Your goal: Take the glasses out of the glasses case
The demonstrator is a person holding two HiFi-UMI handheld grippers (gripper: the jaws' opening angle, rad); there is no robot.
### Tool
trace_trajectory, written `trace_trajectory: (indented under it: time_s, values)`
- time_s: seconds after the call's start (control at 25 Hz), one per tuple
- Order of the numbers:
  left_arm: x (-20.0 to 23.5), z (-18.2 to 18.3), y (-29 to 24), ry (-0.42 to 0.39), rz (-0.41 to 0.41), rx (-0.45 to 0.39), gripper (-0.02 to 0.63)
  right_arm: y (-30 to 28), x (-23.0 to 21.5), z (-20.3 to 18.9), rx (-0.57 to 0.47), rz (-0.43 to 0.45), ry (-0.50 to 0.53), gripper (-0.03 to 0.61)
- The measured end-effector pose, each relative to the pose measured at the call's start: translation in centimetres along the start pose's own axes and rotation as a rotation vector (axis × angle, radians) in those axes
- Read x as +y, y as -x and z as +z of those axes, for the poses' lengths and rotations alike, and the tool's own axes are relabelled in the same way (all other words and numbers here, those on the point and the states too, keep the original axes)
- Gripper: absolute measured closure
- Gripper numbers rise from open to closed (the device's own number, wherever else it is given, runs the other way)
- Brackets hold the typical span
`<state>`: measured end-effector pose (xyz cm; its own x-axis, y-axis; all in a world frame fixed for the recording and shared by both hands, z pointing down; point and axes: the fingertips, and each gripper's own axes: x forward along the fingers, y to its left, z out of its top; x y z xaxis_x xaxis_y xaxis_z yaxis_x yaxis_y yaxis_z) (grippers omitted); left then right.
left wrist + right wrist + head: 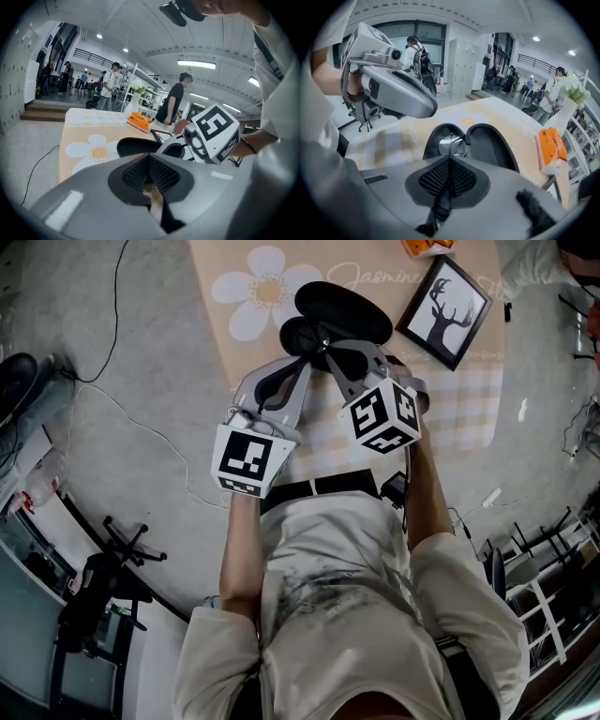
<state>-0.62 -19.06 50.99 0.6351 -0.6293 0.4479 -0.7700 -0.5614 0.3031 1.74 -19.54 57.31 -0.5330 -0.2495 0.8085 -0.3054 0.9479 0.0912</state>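
The glasses [453, 144] lie in the open case [490, 147], on the table [469, 409] at 12 o'clock from the person; the right gripper [450, 160] looks clamped on a thin temple; the left gripper [149, 159], at its 9 o'clock, is closed on nothing; the lift-out is just starting, I judge; next, raise the glasses gently, clear of the case rim.

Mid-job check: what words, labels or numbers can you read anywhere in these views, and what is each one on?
"Jasmine": cursive script on the peach flower-print tablecloth, beside the white flower.
Black-framed deer silhouette picture: no text.
Orange flat object at the far table end: any print is too blurred to read.
Black-and-white marker cubes: square code patterns only, no words or numbers.
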Motion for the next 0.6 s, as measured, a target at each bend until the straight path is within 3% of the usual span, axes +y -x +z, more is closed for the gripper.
trace_trajectory:
  time_s: [0.6]
  values:
    - [-0.5, 0.3, 0.0, -0.023, -0.025, 0.001, 0.606, 1.2, -0.5, 0.6, -0.015, -0.051, -0.011, 0.560]
